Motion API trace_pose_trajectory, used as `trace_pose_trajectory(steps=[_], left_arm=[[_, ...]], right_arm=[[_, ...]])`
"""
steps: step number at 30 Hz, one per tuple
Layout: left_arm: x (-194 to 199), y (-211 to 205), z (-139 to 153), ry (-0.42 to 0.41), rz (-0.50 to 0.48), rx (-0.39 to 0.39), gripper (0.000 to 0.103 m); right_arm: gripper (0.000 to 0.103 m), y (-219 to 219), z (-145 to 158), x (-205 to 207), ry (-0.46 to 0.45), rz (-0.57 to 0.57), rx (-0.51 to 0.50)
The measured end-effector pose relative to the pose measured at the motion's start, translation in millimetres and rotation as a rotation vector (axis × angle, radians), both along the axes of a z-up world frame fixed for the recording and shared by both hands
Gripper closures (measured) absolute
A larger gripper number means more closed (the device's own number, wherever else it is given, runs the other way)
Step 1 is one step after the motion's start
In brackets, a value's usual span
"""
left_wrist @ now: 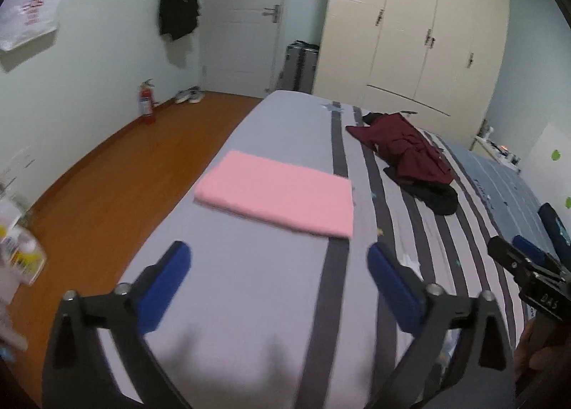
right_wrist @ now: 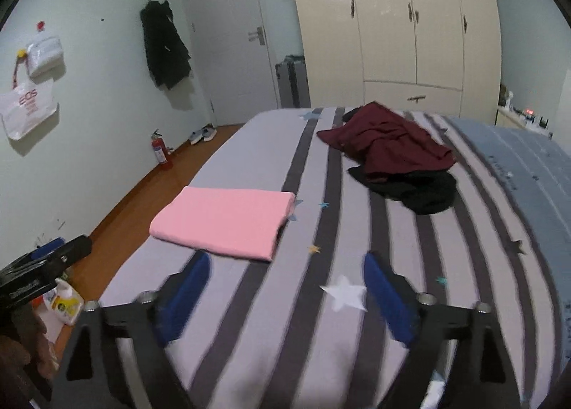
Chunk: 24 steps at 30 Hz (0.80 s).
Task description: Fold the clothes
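Pink folded cloth on striped bed; maroon garment beyond; both claws apart, empty.

left wrist: above bed, angled down, facing wardrobe
right wrist: same heading, further right
shared: pink folded cloth, maroon garment

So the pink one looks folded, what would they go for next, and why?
Probably a reach toward the maroon garment, crumpled on a black one farther up the bed. The pink cloth already lies flat and folded, and both the left hand-held gripper and right hand-held gripper are open and empty.
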State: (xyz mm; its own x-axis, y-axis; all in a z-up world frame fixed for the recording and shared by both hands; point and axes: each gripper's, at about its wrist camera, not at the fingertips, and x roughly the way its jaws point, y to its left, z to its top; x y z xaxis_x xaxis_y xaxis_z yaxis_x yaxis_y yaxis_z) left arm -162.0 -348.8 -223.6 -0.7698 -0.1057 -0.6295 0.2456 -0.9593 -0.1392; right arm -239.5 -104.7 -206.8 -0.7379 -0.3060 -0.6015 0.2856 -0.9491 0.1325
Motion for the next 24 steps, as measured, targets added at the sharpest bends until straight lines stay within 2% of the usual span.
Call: trace_pose_trajectory(steps=[4,10,16,24], left_arm=[[53,42,5,-0.021,0.072,0.027,0.001],[112,119,9,-0.021,0.119,-0.060,0.001],[142,165,-12,0.008,0.102,-0.044,0.001],[162,192,-47,0.105,0.083,-0.132,0.001]], right_arm=[[0.002,40,4,35,-0.003,0.043,0.007],[0.001,96,-1,79,-0.036,0.164,0.019],[0.001,124,-21,112,-0.016,0.220,0.036],[0.001,141,-60,139,0.090,0.266,-0.012]])
